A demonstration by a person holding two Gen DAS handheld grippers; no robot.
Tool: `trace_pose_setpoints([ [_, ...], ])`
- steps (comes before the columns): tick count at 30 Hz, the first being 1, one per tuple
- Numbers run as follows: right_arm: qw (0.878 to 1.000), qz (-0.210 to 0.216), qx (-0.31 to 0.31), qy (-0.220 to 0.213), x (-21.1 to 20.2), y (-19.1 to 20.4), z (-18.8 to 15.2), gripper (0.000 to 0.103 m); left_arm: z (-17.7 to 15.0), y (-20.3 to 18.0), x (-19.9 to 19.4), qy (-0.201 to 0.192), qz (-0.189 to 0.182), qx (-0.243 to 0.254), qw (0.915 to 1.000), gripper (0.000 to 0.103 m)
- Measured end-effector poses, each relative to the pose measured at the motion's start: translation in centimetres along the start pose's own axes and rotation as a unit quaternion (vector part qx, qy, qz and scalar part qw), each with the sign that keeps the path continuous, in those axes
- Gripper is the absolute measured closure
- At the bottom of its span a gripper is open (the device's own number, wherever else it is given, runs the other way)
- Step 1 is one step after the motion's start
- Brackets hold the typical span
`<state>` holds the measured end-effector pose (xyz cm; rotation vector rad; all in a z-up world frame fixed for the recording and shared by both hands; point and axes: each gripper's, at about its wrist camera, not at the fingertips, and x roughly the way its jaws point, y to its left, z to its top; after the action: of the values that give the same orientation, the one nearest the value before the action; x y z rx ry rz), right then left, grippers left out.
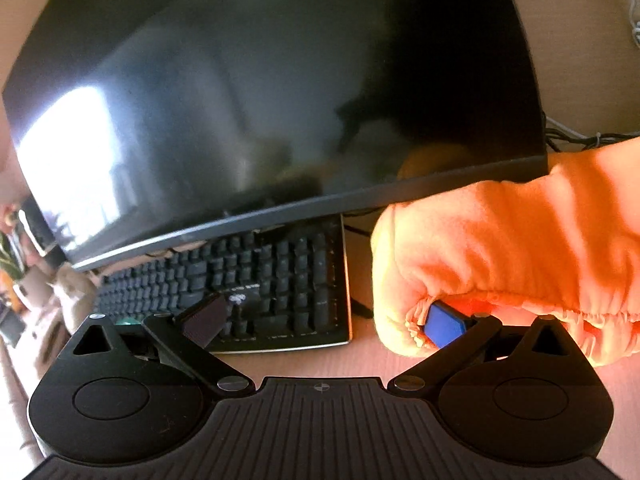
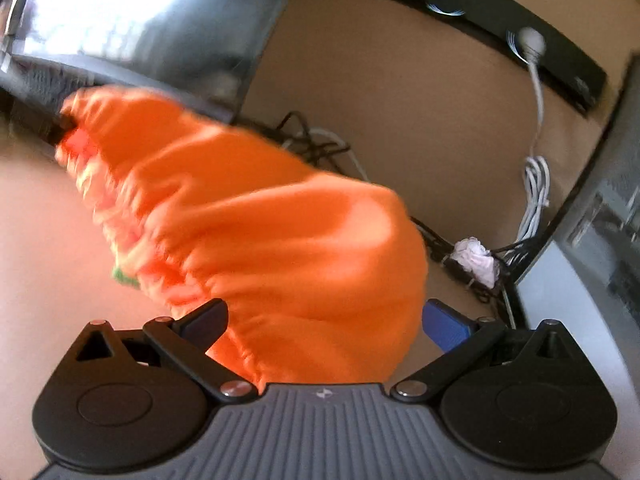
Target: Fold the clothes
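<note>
1. The left gripper (image 1: 324, 322) has its fingers spread wide. Only its blue finger pad (image 1: 444, 326) touches the orange garment (image 1: 516, 248), tucked under the gathered elastic edge, probably hooking it rather than pinching.
2. The right gripper (image 2: 326, 326) is wide too, with the garment bunched between its fingers; whether they press it I cannot tell.
3. The garment hangs raised between both tools, above the desk (image 1: 360, 356), likely lifted to shake it out before folding.
4. A monitor (image 1: 280, 92) and keyboard (image 1: 256, 280) crowd the space behind.

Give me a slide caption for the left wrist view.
Open left gripper beside orange garment, keyboard and dark monitor ahead.
</note>
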<state>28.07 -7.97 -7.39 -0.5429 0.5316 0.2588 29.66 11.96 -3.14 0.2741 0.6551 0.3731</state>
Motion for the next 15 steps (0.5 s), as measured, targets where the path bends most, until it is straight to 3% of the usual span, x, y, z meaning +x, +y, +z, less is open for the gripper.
trace_pose_setpoints([
  [3,0.996,-0.076,-0.046,0.026,1.2,1.3,-0.9,0.000,-0.2,0.4,1.1,0.006,-0.015,-0.007,0.9998,0.000],
  [6,0.987,-0.149,-0.061,0.022,0.8,0.3,-1.0,0.000,-0.4,1.2,1.2,0.005,-0.027,-0.014,0.9995,0.000],
  [10,0.972,-0.224,-0.065,-0.026,-2.4,-1.8,1.0,0.000,0.0,2.5,0.1,-0.013,-0.052,-0.012,0.9985,0.000],
  [15,0.945,-0.298,-0.045,-0.126,-8.6,-4.6,5.1,0.000,2.6,5.6,-4.5,-0.079,-0.065,-0.022,0.9945,0.000],
])
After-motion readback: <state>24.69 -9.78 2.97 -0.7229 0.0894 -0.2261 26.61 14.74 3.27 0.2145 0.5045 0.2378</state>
